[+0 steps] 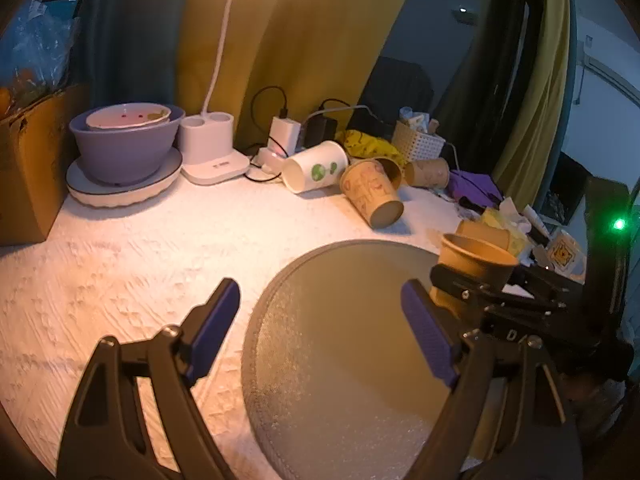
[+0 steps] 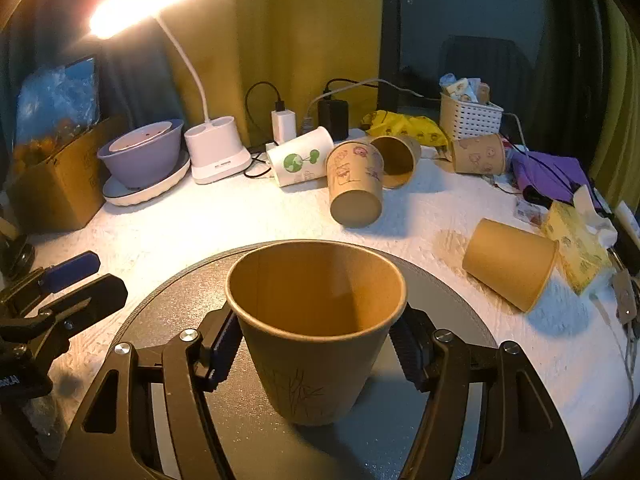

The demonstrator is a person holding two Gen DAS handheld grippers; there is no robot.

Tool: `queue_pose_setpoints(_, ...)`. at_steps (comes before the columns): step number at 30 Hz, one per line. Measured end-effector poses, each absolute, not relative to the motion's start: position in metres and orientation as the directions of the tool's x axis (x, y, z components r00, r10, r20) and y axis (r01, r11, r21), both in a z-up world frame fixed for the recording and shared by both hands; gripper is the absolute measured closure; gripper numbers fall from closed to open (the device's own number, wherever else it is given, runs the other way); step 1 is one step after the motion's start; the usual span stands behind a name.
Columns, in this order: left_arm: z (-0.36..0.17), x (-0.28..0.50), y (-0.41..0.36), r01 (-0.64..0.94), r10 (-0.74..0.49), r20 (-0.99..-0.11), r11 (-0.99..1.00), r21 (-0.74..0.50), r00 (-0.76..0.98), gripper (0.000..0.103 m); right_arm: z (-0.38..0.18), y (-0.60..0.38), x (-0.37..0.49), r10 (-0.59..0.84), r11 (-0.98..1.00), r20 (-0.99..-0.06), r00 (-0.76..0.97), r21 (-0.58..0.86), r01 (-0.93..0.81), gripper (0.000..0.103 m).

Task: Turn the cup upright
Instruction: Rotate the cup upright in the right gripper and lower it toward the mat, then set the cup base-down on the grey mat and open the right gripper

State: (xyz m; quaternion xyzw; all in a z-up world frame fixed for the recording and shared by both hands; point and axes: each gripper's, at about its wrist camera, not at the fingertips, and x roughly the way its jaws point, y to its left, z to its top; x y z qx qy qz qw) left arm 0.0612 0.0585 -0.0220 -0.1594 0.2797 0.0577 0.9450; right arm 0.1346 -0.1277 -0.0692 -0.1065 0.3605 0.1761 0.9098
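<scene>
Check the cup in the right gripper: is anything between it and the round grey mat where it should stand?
Nothing visible stands in the way. The brown paper cup is held mouth-up in the right gripper, directly above the round grey mat, which is bare beneath it. The left gripper is open, off to the side.

Both grippers: black frames w/ silver screws, blue ribbed pads point(image 1: 216, 320); green LED point(image 1: 619, 224).

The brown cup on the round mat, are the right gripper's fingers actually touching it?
Touching. In the right wrist view the right gripper has both finger pads pressed against the sides of the upright brown cup above the gray mat, with no gap showing.
</scene>
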Motion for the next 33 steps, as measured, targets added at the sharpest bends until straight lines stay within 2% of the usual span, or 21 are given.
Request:
queue_pose_setpoints(11, -0.02, 0.058, 0.052, -0.166, -0.001, -0.528, 0.949, -0.269, 0.849, 0.019, -0.065, -0.133, 0.121, 0.229, 0.92, -0.705, 0.672, -0.068, -0.385, 0.033)
queue_pose_setpoints(15, -0.016, 0.054, 0.047, -0.144, -0.007, -0.506, 0.955, -0.259, 0.863, 0.019, -0.063, -0.137, 0.113, 0.22, 0.922, -0.7, 0.679, -0.078, -0.379, 0.025)
queue_pose_setpoints(25, -0.011, 0.049, 0.039, -0.119, -0.012, -0.48, 0.963, -0.241, 0.877, 0.019, -0.048, -0.152, 0.088, 0.216, 0.935, -0.682, 0.699, -0.061, -0.348, 0.025)
queue_pose_setpoints(33, -0.002, 0.037, 0.016, -0.034, -0.046, -0.415, 0.983, -0.183, 0.909, 0.019, -0.032, -0.17, 0.064, 0.196, 0.947, -0.659, 0.726, -0.066, -0.316, 0.025)
